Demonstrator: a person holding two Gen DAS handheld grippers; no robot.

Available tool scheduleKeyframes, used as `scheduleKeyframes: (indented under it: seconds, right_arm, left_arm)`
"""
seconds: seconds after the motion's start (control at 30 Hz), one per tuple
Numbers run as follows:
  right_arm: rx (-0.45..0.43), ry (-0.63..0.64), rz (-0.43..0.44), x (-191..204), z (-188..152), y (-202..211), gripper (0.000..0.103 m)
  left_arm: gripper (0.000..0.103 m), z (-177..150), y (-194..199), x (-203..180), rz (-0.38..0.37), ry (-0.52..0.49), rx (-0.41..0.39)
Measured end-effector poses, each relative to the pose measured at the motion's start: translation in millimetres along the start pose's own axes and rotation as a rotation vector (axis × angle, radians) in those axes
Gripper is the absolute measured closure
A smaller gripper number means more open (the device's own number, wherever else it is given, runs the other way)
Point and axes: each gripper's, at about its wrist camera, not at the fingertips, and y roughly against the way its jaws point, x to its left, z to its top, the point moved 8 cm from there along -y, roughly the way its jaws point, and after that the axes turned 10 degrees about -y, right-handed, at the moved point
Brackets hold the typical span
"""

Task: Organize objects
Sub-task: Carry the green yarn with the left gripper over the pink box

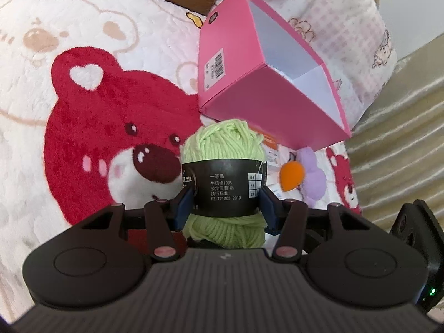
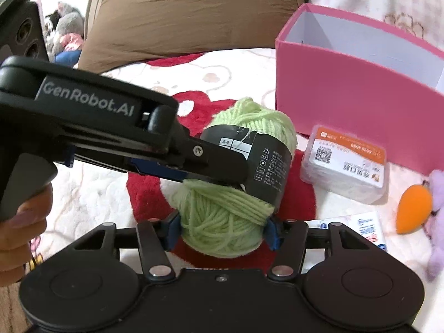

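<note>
A light green yarn ball (image 1: 222, 149) with a black paper label is held above the bear-print blanket. My left gripper (image 1: 226, 205) is shut on its black label band. My right gripper (image 2: 220, 230) is shut on the lower end of the same yarn ball (image 2: 222, 222). In the right wrist view the left gripper's fingers (image 2: 216, 161) come in from the left and clamp the label. The open pink box (image 1: 266, 63) stands just beyond the yarn; it also shows in the right wrist view (image 2: 358, 119) at the upper right.
A small clear box with an orange card (image 2: 345, 163) lies in front of the pink box. An orange teardrop sponge (image 2: 413, 208) and a purple plush flower (image 1: 312, 177) lie at the right. A brown pillow (image 2: 194, 14) lies behind. The bed edge runs along the right (image 1: 394, 144).
</note>
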Motion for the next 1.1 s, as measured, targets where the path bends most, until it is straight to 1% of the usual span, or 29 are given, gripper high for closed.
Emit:
scheduleKeyframes:
  seconds: [0.07, 0.17, 0.27, 0.4, 0.53, 0.67, 0.73, 0.83, 0.93, 1.03, 1.1]
  right_arm:
    - [0.002, 0.019, -0.01, 8.1, -1.0, 4.8, 0.041]
    - [0.002, 0.024, -0.002, 6.2, 2.9, 17.9, 0.041]
    - [0.015, -0.038, 0.036, -5.8, -4.0, 26.0, 0.041]
    - [0.008, -0.013, 0.013, -11.7, -12.0, 32.4, 0.041]
    - [0.008, -0.008, 0.011, -16.7, -17.5, 48.7, 0.041]
    - [-0.019, 0.016, -0.016, -18.0, -14.1, 68.4, 0.041]
    - [-0.032, 0.012, -0.025, -22.7, -9.2, 75.0, 0.04]
    - [-0.038, -0.003, -0.01, -28.7, -6.9, 82.0, 0.04]
    - [-0.068, 0.034, -0.019, -31.1, -9.6, 89.8, 0.04]
    - [-0.082, 0.006, -0.01, -36.7, -8.2, 100.4, 0.04]
    - [-0.086, -0.006, -0.006, -41.4, -4.0, 108.3, 0.04]
  left_arm:
    - [0.053, -0.2, 4.7, -6.4, -0.007, 0.009, -0.024]
    - [0.053, -4.4, 9.2, -22.7, 0.01, -0.011, -0.051]
    - [0.053, -10.2, 8.6, -34.6, 0.017, -0.028, -0.043]
    - [0.053, -15.2, 8.6, -47.4, 0.01, -0.037, -0.017]
    - [0.053, -14.5, 10.2, -61.3, 0.007, -0.06, -0.005]
    - [0.053, -4.9, 9.4, -75.0, -0.006, -0.041, -0.017]
    - [0.053, -2.8, 8.8, -84.9, 0.007, -0.061, -0.017]
    - [0.053, -2.0, 9.3, -93.1, 0.011, -0.062, -0.02]
    - [0.053, -0.9, 7.8, -95.4, -0.003, -0.022, -0.009]
    - [0.053, 1.4, 8.1, -100.3, -0.025, 0.007, -0.027]
    - [0.053, 2.5, 9.5, -106.4, -0.031, -0.012, -0.035]
